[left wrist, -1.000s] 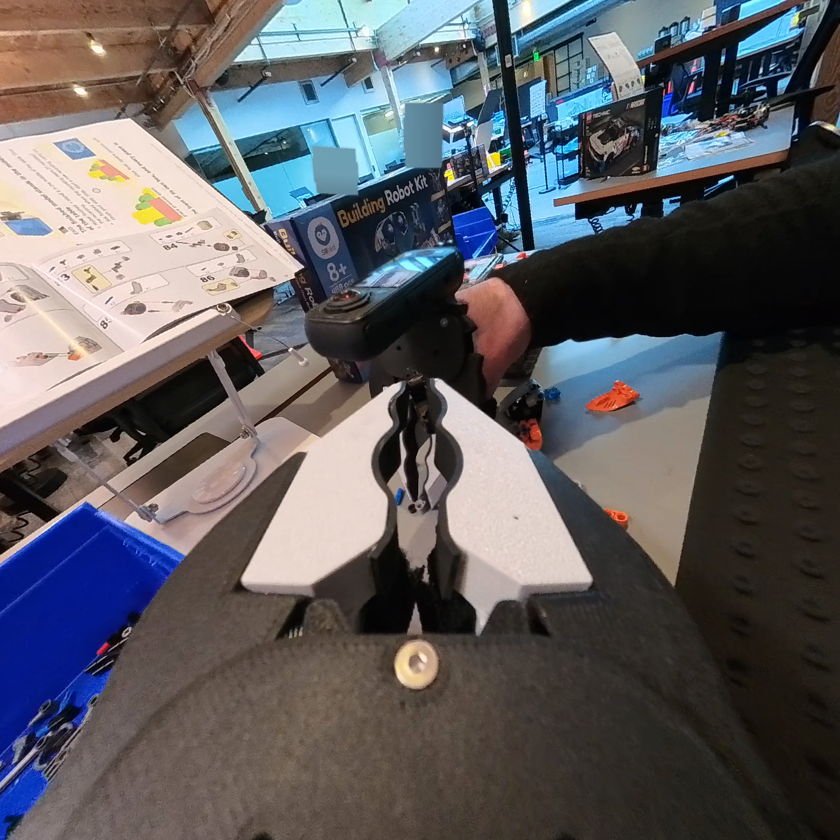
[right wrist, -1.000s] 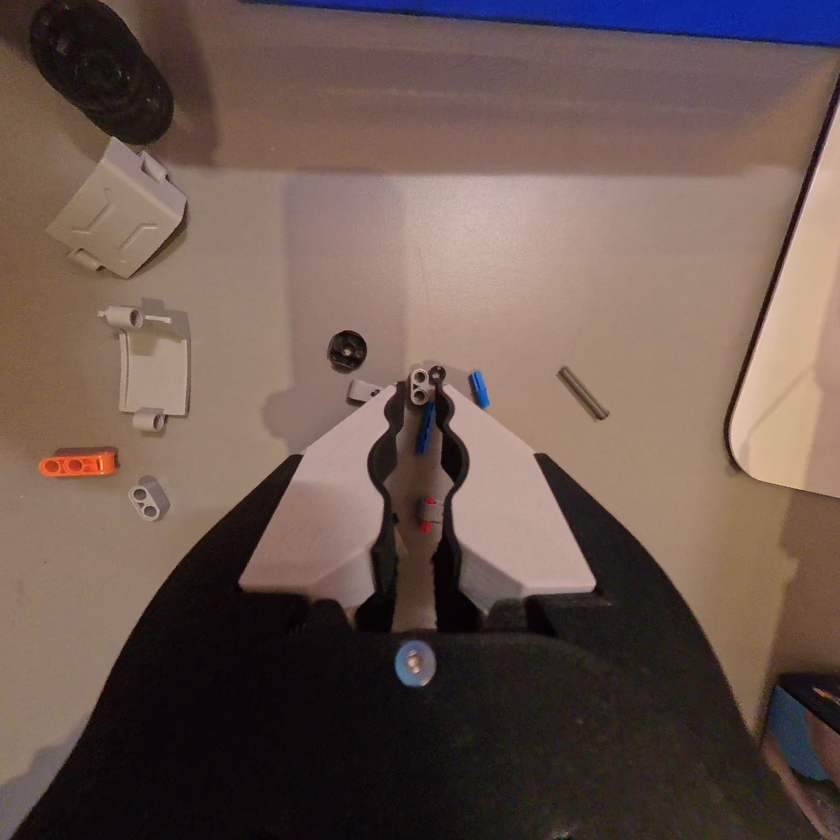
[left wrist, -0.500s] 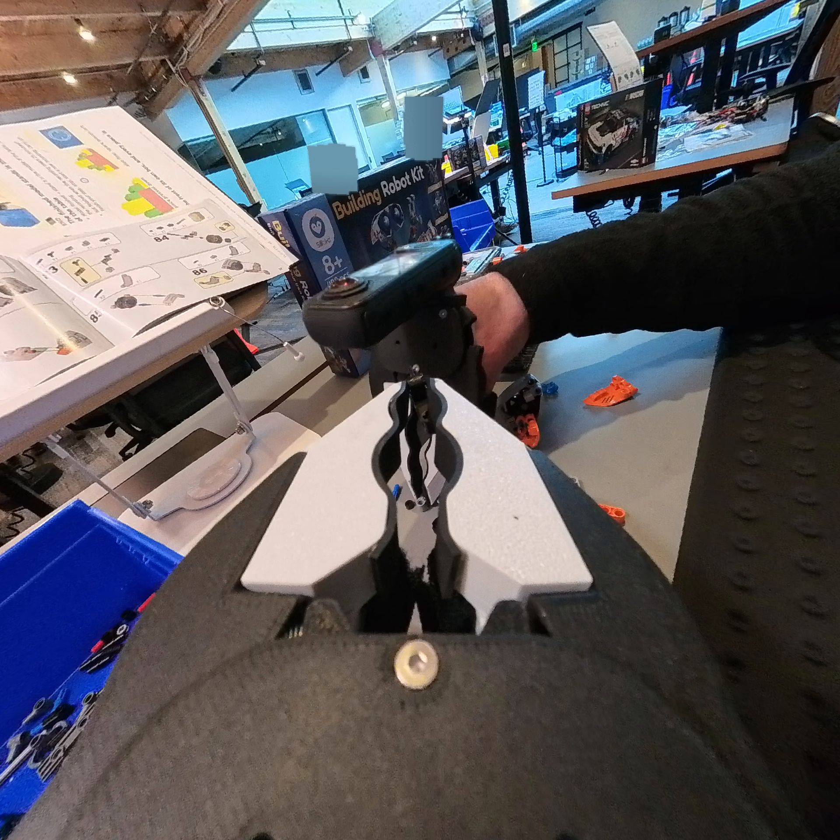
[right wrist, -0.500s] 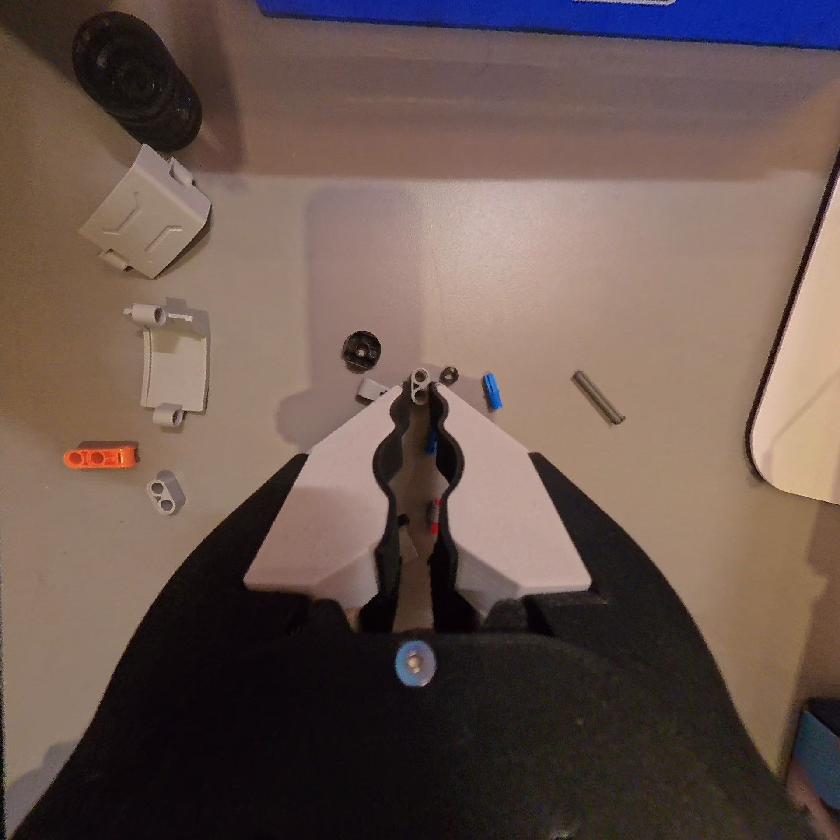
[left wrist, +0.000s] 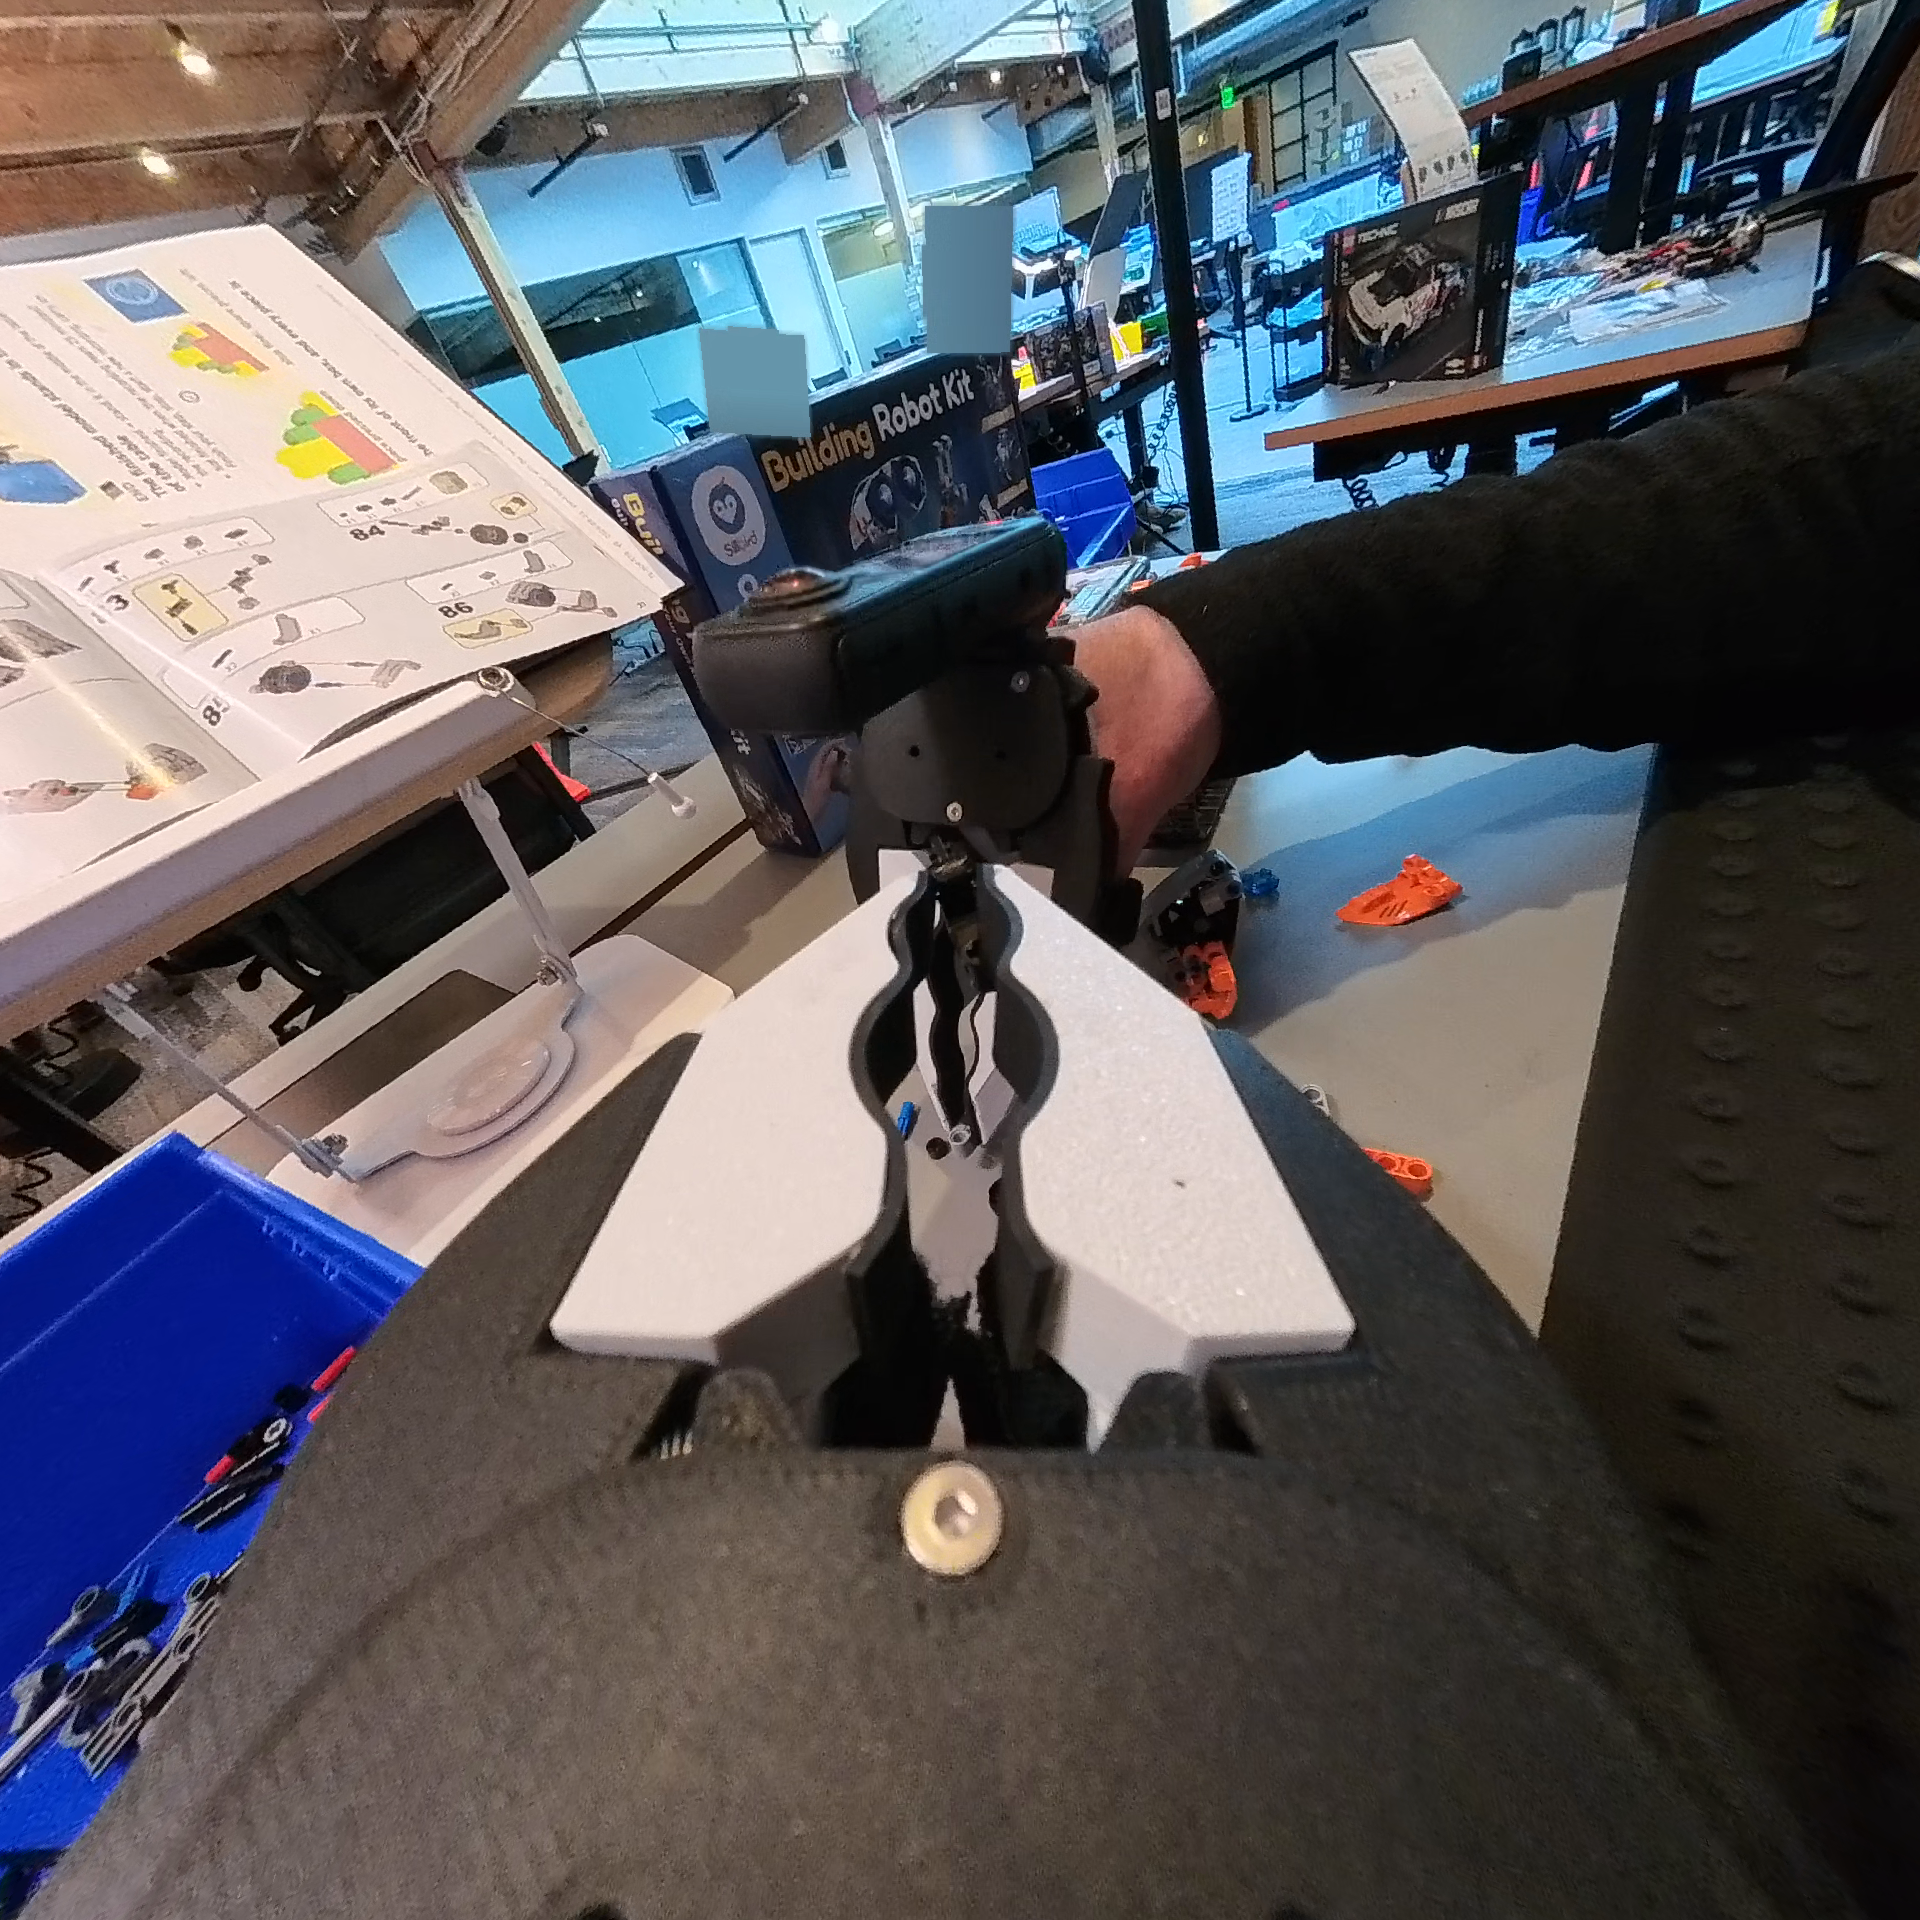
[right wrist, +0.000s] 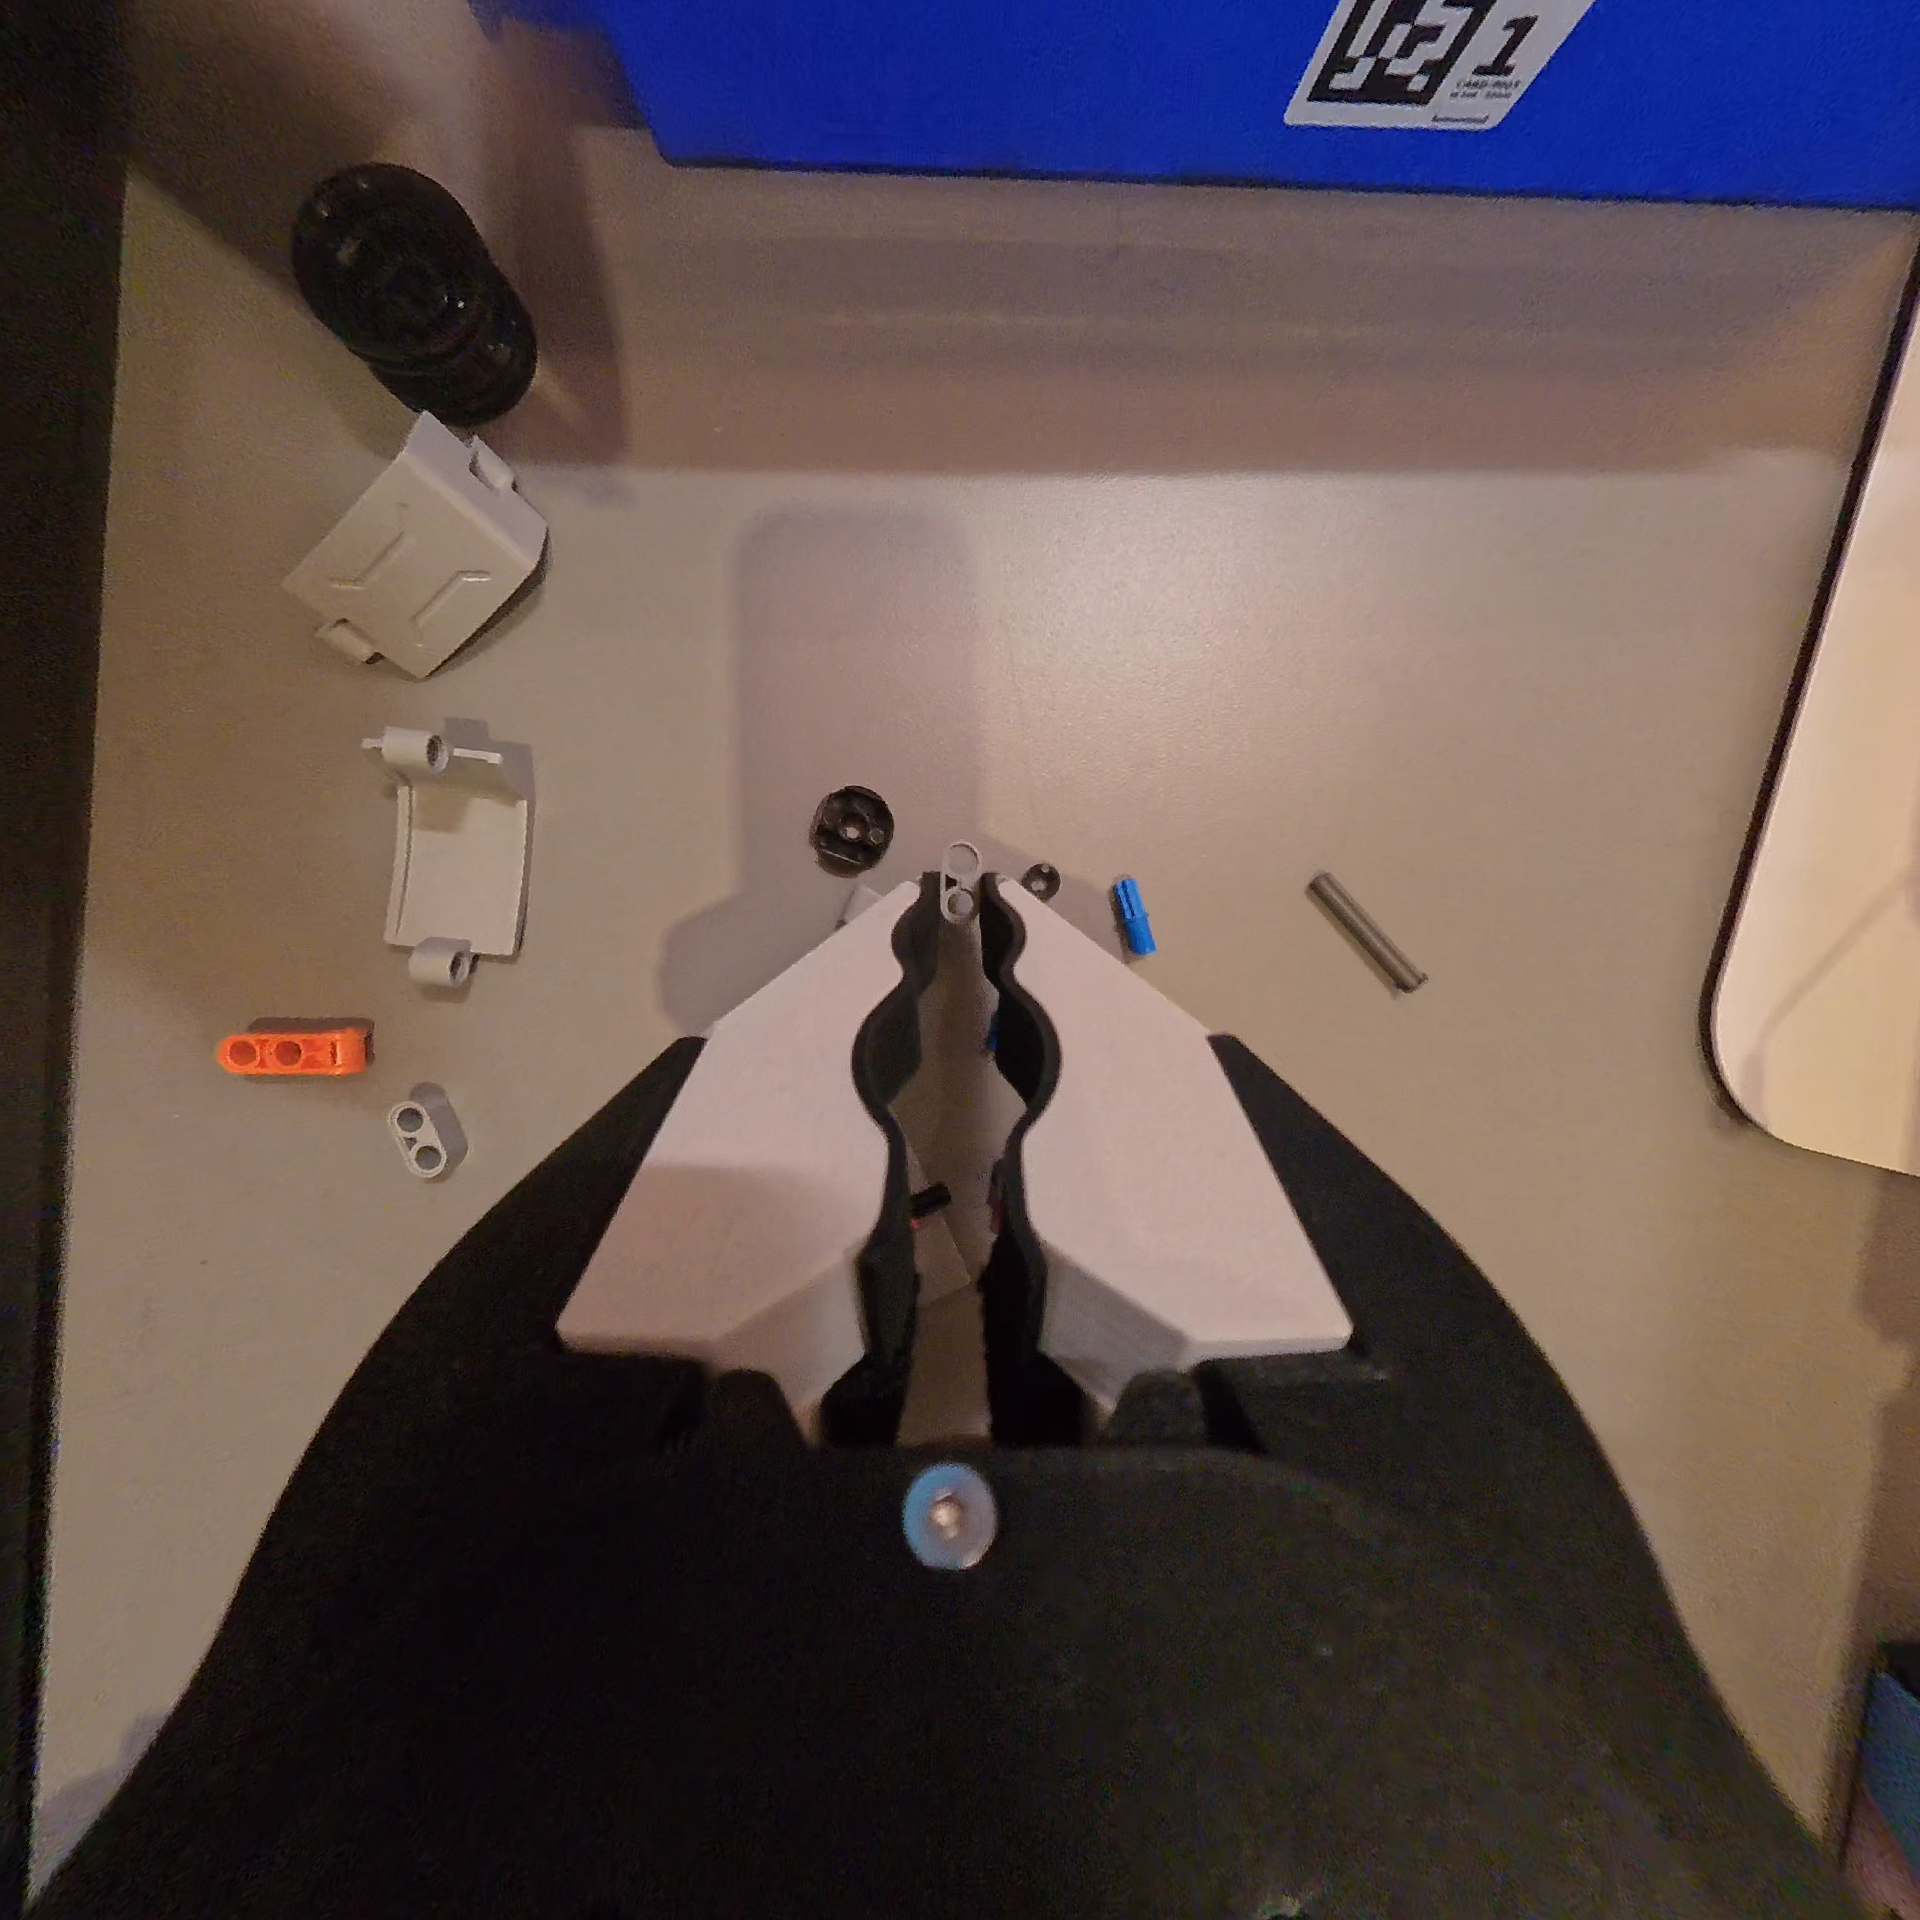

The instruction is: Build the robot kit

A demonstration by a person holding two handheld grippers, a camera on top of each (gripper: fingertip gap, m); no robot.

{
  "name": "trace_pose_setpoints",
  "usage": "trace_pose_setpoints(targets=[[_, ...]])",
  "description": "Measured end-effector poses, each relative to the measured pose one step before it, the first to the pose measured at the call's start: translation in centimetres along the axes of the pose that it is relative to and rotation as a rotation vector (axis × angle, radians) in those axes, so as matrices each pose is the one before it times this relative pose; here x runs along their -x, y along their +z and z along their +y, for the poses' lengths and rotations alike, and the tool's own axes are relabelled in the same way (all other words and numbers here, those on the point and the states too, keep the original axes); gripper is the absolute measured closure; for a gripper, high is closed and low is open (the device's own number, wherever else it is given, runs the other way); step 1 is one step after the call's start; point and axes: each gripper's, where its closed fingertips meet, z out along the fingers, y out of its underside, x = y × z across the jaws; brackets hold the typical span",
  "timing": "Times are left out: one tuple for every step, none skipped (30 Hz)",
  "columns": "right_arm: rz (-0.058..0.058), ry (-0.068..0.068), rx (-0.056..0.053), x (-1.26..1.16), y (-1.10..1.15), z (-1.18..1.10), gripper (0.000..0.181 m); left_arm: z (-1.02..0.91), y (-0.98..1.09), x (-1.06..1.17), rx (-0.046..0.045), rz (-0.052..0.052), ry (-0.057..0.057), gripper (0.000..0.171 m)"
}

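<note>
My right gripper (right wrist: 958,885) points down at the grey table (right wrist: 1247,623). It is shut on a small grey two-hole connector (right wrist: 960,871) and holds it just above the table. A black round piece (right wrist: 852,826), a small black ring (right wrist: 1042,879) and a blue pin (right wrist: 1132,914) lie close around its tips. My left gripper (left wrist: 954,878) is shut and empty. It is held above the table and aimed at the right gripper's body (left wrist: 935,665), which a hand (left wrist: 1143,717) in a dark sleeve holds.
Left of the right gripper lie a black wheel (right wrist: 410,291), two grey panels (right wrist: 416,556) (right wrist: 457,847), an orange beam (right wrist: 294,1051) and another grey connector (right wrist: 426,1129). A dark axle (right wrist: 1364,932) lies to the right. A blue bin (right wrist: 1143,83) stands ahead. An open instruction booklet (left wrist: 260,540) is on a stand. Across from one pair of fingers to the other is roughly 15 cm. My right gripper's tips are some 8 cm from the dark axle (right wrist: 1364,932).
My right gripper has closed on the grey connector and risen from the table with it. The left gripper has tilted a little and stays shut.
</note>
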Motion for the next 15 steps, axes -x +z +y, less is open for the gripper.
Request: trace_pose_setpoints(targets=[[0.0018,-0.003,-0.0044,0.0,-0.052,-0.085,0.177,-0.012,0.009,0.013,-0.00026,-0.0003,0.0,0.167],[-0.0007,-0.0016,-0.0032,0.042,-0.047,-0.071,0.177,0.017,0.006,0.003,0.00046,-0.0003,-0.0005,0.167],[-0.0048,0.0004,-0.0044,0.098,-0.055,-0.078,0.177,0.01,0.004,-0.009,0.00061,0.0007,-0.0007,0.167],[-0.0036,0.0004,-0.0045,0.072,-0.056,-0.076,0.177,-0.001,0.0,-0.005,-0.00005,0.0004,0.0001,0.167],[0.0003,0.0,-0.0043,0.005,-0.067,-0.076,0.177,-0.009,0.005,-0.017,-0.00018,0.0001,0.0008,0.167],[0.0001,0.0,-0.0032,0.014,-0.071,-0.048,0.177,-0.001,-0.003,-0.003,0.0002,-0.0003,0.0008,0.167],[-0.0006,0.0003,-0.0034,0.011,-0.074,-0.061,0.177,0.007,-0.008,0.018,0.0003,-0.0008,-0.0001,0.167],[-0.0002,0.0013,-0.006,0.004,-0.108,-0.088,0.176,0.013,-0.007,0.025,0.00043,-0.0008,-0.001,0.167],[-0.004,0.0034,-0.0085,0.041,-0.13,-0.134,0.176,0.023,0.005,0.031,0.00099,-0.0009,-0.002,0.167],[-0.0053,0.0048,-0.0113,0.046,-0.172,-0.153,0.176,0.002,-0.007,0.03,0.00035,-0.0011,-0.0013,0.167],[-0.0016,0.0052,-0.013,-0.001,-0.211,-0.175,0.176,0.009,-0.013,0.046,0.00023,-0.0023,-0.0002,0.167],[0.0026,0.0051,-0.0136,-0.048,-0.278,-0.192,0.176,0.012,-0.011,0.052,0.00069,-0.0032,-0.0001,0.167],[0.0043,0.0024,-0.0092,-0.044,-0.325,-0.132,0.176,0.009,-0.037,0.087,0.0006,-0.004,0.0004,0.167],[0.0051,-0.0042,-0.0027,0.021,-0.341,-0.044,0.176,0.0,-0.063,0.097,0.00003,-0.0055,0.0003,0.167],[0.0073,-0.0122,0.0005,0.06,-0.357,-0.007,0.176,-0.043,-0.097,0.153,-0.00187,-0.0073,-0.0005,0.167]])
